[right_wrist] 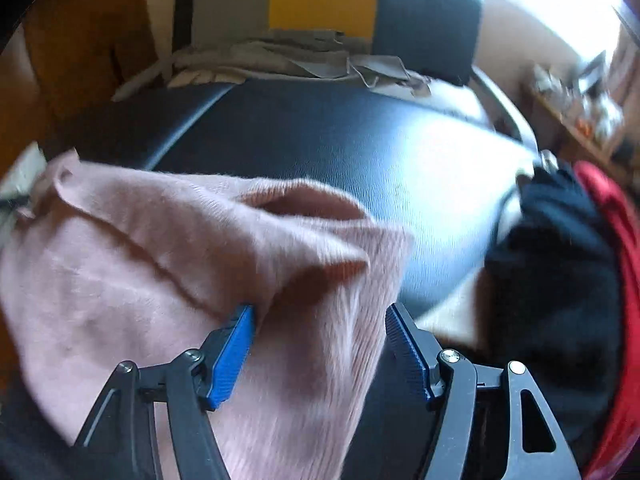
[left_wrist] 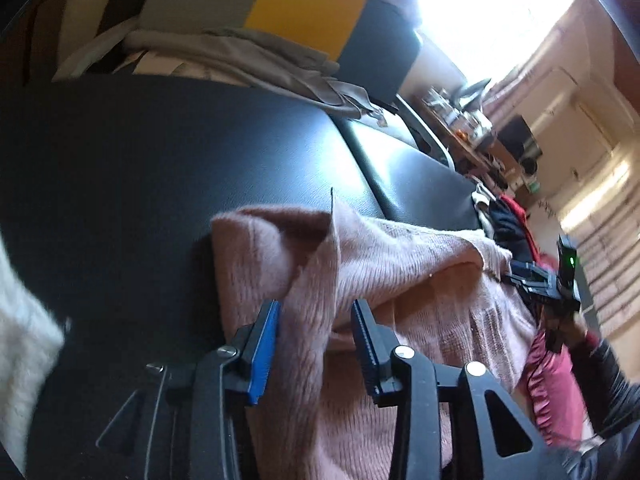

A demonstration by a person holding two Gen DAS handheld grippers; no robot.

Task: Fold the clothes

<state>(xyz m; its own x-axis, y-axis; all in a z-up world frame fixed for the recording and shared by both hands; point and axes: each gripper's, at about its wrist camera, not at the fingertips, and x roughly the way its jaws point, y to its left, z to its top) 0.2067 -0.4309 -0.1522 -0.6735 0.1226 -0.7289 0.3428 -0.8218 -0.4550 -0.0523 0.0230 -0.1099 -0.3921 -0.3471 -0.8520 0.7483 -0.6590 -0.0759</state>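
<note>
A pink knit sweater [left_wrist: 400, 264] lies bunched on the black leather surface [left_wrist: 160, 152]. My left gripper [left_wrist: 316, 324] is open, its blue-padded fingers [left_wrist: 264, 344] straddling a raised fold of the sweater without pinching it. In the right wrist view the same sweater [right_wrist: 160, 248] fills the lower left. My right gripper [right_wrist: 320, 328] is open, with the sweater's edge lying between the fingers [right_wrist: 232, 352]. The right gripper also shows in the left wrist view [left_wrist: 536, 280], at the sweater's far edge.
Grey folded clothes [left_wrist: 248, 56] lie at the back of the surface under a yellow and grey cushion [left_wrist: 304, 4]. A dark and red garment pile [right_wrist: 568, 280] sits at the right. A white fluffy item [left_wrist: 20, 344] is at the left edge.
</note>
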